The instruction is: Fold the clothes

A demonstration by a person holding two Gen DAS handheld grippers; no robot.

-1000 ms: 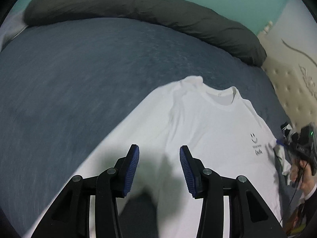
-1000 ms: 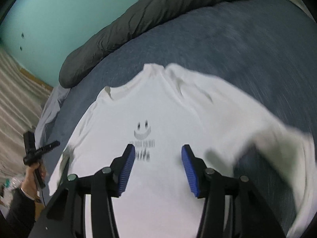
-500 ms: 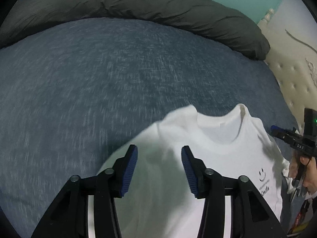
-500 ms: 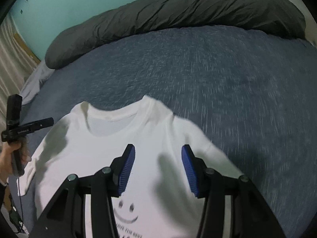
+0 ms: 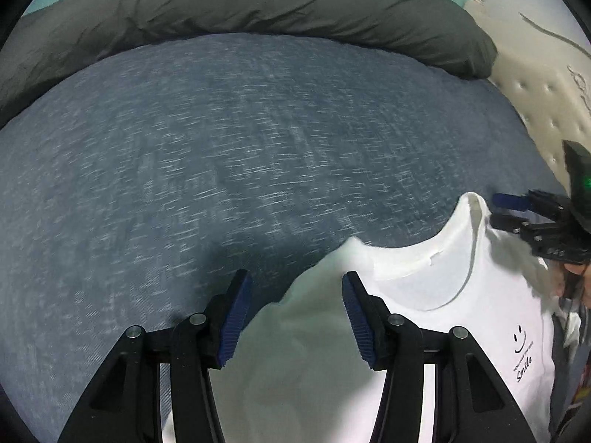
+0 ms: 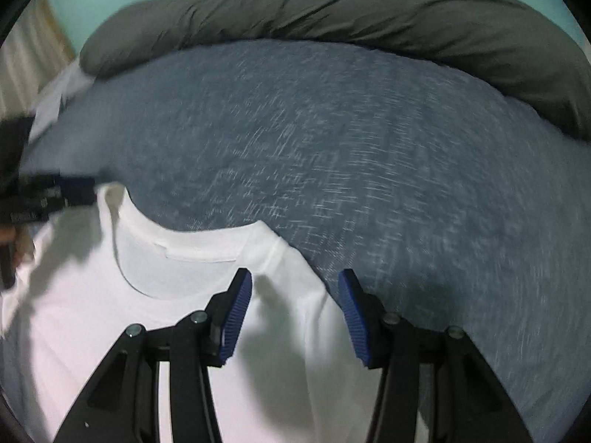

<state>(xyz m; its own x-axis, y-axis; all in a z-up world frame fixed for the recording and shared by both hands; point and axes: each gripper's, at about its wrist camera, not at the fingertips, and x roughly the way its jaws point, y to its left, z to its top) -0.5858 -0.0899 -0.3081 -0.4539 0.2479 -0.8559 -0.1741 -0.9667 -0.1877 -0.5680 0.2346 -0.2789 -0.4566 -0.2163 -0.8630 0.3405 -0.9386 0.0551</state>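
A white T-shirt with a small smiley print lies flat, front up, on the blue-grey bed cover. My left gripper hovers open over the shirt's shoulder edge beside the collar, with nothing between its blue pads. In the right wrist view the same T-shirt fills the lower left. My right gripper stands open above the other shoulder seam, just right of the collar. Each gripper shows in the other's view: the right gripper and the left gripper sit at opposite sides of the neckline.
A rolled dark grey duvet runs along the far side of the bed. A cream tufted headboard stands at the right. A person's hand holds the right gripper. White cloth lies at the bed's far left corner.
Both grippers have travelled up the shirt from its body to the shoulders beside the collar. The left jaws stand slightly wider. The shirt lies flat where it was.
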